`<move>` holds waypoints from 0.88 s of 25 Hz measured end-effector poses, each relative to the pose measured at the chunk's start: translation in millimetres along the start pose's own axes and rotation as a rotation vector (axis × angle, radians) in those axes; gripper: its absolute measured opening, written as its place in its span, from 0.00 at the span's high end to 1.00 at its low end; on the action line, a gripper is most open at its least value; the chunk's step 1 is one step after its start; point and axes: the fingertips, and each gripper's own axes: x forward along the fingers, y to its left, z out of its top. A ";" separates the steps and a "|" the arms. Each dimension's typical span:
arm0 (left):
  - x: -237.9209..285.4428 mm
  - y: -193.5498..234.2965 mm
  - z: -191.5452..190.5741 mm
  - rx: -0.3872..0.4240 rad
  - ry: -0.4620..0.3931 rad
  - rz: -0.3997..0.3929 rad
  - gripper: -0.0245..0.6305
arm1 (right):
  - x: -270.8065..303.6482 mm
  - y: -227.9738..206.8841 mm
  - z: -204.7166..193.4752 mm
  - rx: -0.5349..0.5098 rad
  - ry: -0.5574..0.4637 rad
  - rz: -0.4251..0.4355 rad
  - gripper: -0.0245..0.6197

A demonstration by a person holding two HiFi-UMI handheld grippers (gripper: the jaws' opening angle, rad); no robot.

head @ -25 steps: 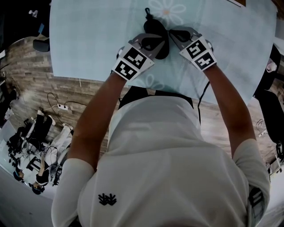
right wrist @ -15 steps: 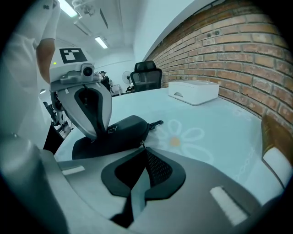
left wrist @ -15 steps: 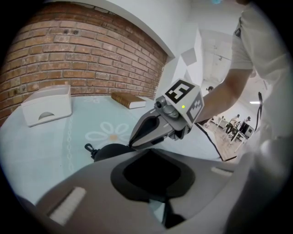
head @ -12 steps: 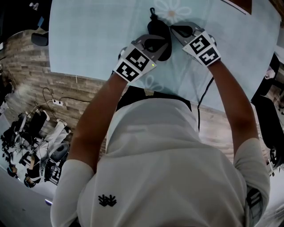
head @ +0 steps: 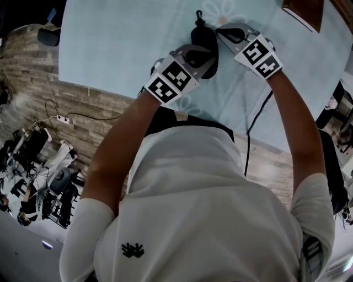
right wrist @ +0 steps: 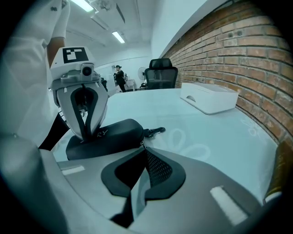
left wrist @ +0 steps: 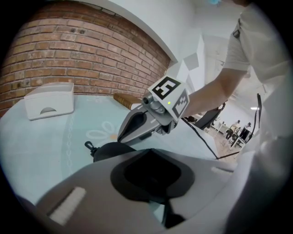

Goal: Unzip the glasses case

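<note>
while leaning over the table [head: 110,44], reaches both bare arms forward from a white shirt [head: 209,209]. holds the left gripper [head: 203,58] tipped down onto the case [head: 205,37], jaws closed on its nearer half, black filling the slot between the pads. holds the right gripper [head: 219,32] just beside, facing the left one across the case, jaws pressed nearly together with only a pale sliver between them, tips pinched at the zip line on what looks like the pull [right wrist: 142,144]. trails a black cable [head: 251,132] from the right gripper over the table's edge. has the case lying flat on the pale blue table, black and long, touched by both grippers. points its clip [head: 198,16] away, toward a flower print [head: 226,8] on the table. farther off, has a white box [right wrist: 209,97] resting on the table near a brick wall [right wrist: 238,50], a black chair [right wrist: 160,71] at the table's far end, and small figures [right wrist: 119,77] standing in the bright room beyond.
</note>
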 end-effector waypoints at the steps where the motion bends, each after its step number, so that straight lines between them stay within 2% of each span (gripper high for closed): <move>1: -0.5 0.2 -0.2 -0.002 -0.002 -0.002 0.88 | 1.3 -0.6 1.2 -0.011 0.003 0.011 0.96; 22: -3.8 2.3 1.2 -0.044 -0.038 -0.044 0.88 | 26.0 -7.0 26.6 -0.296 0.094 0.249 0.96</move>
